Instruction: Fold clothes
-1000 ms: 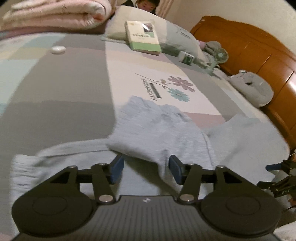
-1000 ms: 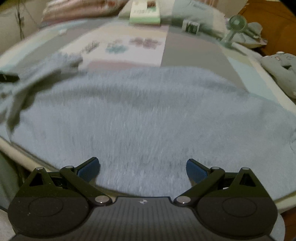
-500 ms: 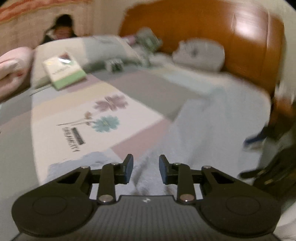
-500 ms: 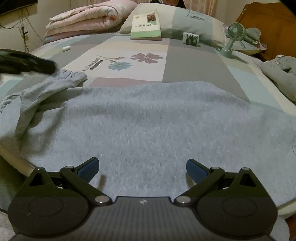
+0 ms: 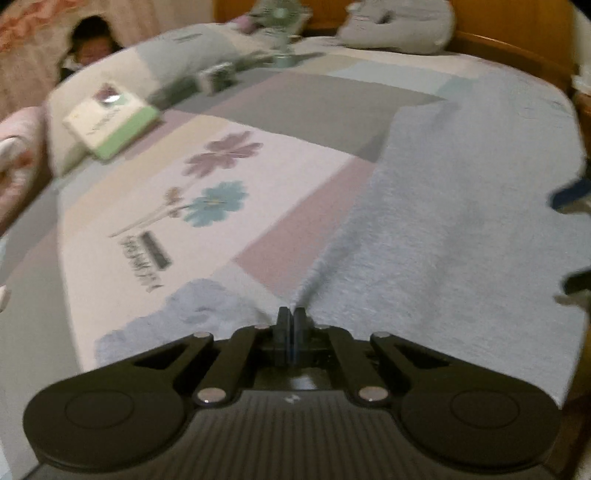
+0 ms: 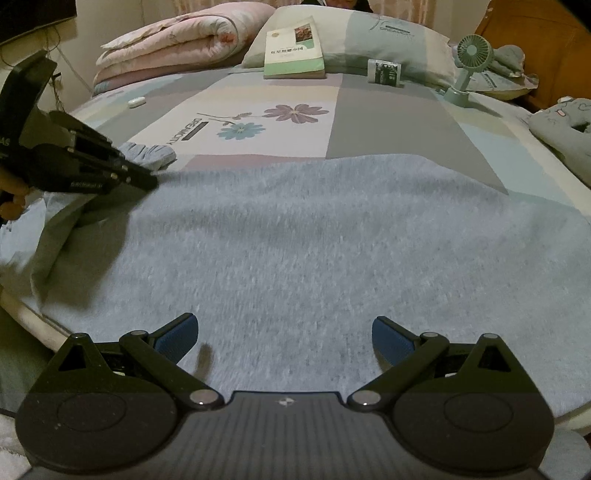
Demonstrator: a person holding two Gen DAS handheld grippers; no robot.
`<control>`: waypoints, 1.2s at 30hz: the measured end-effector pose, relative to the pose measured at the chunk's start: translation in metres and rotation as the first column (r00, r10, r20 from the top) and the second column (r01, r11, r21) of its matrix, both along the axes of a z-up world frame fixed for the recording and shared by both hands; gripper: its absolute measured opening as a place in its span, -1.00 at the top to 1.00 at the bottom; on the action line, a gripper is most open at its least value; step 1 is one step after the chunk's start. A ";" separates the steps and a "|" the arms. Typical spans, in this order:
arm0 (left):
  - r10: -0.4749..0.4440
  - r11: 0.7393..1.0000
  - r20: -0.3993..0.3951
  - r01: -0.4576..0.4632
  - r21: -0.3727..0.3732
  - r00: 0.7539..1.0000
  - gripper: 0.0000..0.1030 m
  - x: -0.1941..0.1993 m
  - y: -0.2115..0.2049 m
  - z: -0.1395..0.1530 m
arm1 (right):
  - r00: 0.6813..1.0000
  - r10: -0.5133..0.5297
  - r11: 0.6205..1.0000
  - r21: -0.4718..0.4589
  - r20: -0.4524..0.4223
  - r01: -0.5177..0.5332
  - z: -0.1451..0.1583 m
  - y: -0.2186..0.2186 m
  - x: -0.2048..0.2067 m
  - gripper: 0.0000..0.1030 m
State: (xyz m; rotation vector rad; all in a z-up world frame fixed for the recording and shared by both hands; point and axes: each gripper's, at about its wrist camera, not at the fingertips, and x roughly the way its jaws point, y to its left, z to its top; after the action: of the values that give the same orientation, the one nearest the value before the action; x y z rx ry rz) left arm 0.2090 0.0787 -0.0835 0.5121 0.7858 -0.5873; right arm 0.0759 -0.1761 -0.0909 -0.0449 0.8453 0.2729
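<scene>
Sweater [image 6: 314,240] edge, lower centre, is seemingly pinched in your left gripper [image 5: 291,314] for folding; right gripper [image 6: 284,332] fingers [image 6: 177,334] hover spread.

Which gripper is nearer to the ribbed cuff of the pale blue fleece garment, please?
Left. The left gripper sits shut on the pale blue fleece garment right beside the ribbed cuff. The right gripper hangs open at the garment's near edge, far from it.

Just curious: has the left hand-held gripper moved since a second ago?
Yes. The left hand-held gripper swung toward the wooden headboard, jaws now pinching the grey sweater.
</scene>
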 end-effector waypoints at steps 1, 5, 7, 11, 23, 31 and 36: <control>0.022 1.000 -0.006 -0.022 -0.003 1.000 0.99 0.004 0.002 -0.001 | 1.000 -0.001 1.000 0.002 0.001 0.001 0.000 0.000 0.000 -0.98; 0.026 0.999 -0.025 -0.027 -0.041 0.999 0.86 0.004 0.004 0.004 | 1.000 0.001 1.000 0.002 0.004 -0.001 0.001 -0.001 -0.002 -0.98; 0.009 0.997 -0.005 -0.009 -0.080 1.000 0.82 -0.002 0.005 0.016 | 1.000 -0.001 1.000 0.001 0.007 0.001 0.002 -0.002 -0.003 -0.98; -0.054 0.982 0.008 0.055 -0.179 0.999 0.26 -0.013 -0.009 0.040 | 1.000 -0.014 1.000 0.000 0.004 0.014 0.000 -0.007 0.001 -0.98; -0.154 0.972 -0.138 0.125 -0.200 0.978 -0.02 -0.026 -0.057 -0.014 | 0.998 -0.060 0.998 -0.007 -0.007 0.060 -0.004 -0.030 0.002 -0.98; -0.053 0.981 -0.133 0.027 -0.194 0.990 -0.20 -0.056 -0.015 0.000 | 0.998 -0.061 0.994 0.094 0.024 0.058 0.027 -0.061 0.055 -0.97; -0.029 0.975 -0.139 -0.002 -0.220 0.990 -0.19 -0.057 -0.017 0.000 | 0.997 -0.050 0.999 0.023 0.050 0.049 0.048 -0.088 0.142 -0.33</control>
State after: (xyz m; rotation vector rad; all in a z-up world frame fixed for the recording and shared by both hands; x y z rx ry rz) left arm 0.1524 0.0613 -0.0837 0.2743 0.8400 -0.7196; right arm 0.2183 -0.2638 -0.0426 -0.0105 0.7921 0.2335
